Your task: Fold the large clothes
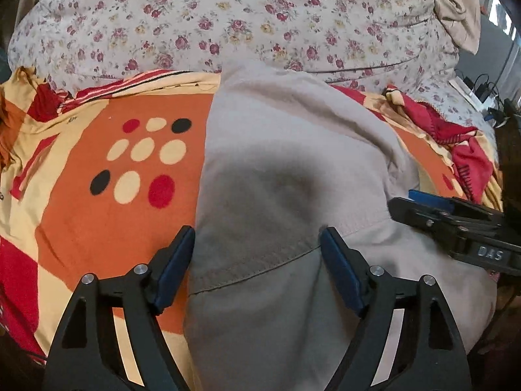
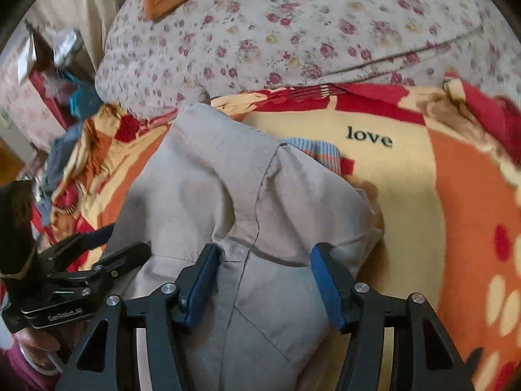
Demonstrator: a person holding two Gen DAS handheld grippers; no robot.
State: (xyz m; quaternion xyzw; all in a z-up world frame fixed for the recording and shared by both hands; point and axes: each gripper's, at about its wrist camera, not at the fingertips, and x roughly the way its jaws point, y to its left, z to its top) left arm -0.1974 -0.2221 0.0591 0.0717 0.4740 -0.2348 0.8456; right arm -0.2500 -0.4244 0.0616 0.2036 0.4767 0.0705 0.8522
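A large beige-grey garment [image 1: 293,150] lies partly folded on an orange, red and cream blanket [image 1: 107,202]. My left gripper [image 1: 257,241] is open, its blue pads straddling the garment's left part above a stitched seam. My right gripper [image 2: 265,257] is open over the same garment [image 2: 208,189], its pads either side of a seam and a raised fold. Each gripper shows in the other's view: the right one at the right edge [image 1: 456,224], the left one at the lower left [image 2: 84,280]. Neither holds cloth.
The blanket [image 2: 407,195] carries the word "love" and coloured dots. A floral quilt [image 1: 228,22] is heaped behind it. A striped cloth [image 2: 319,151] peeks from under the garment. Crumpled red fabric [image 1: 462,150] lies at the right, cables and clutter beyond the bed.
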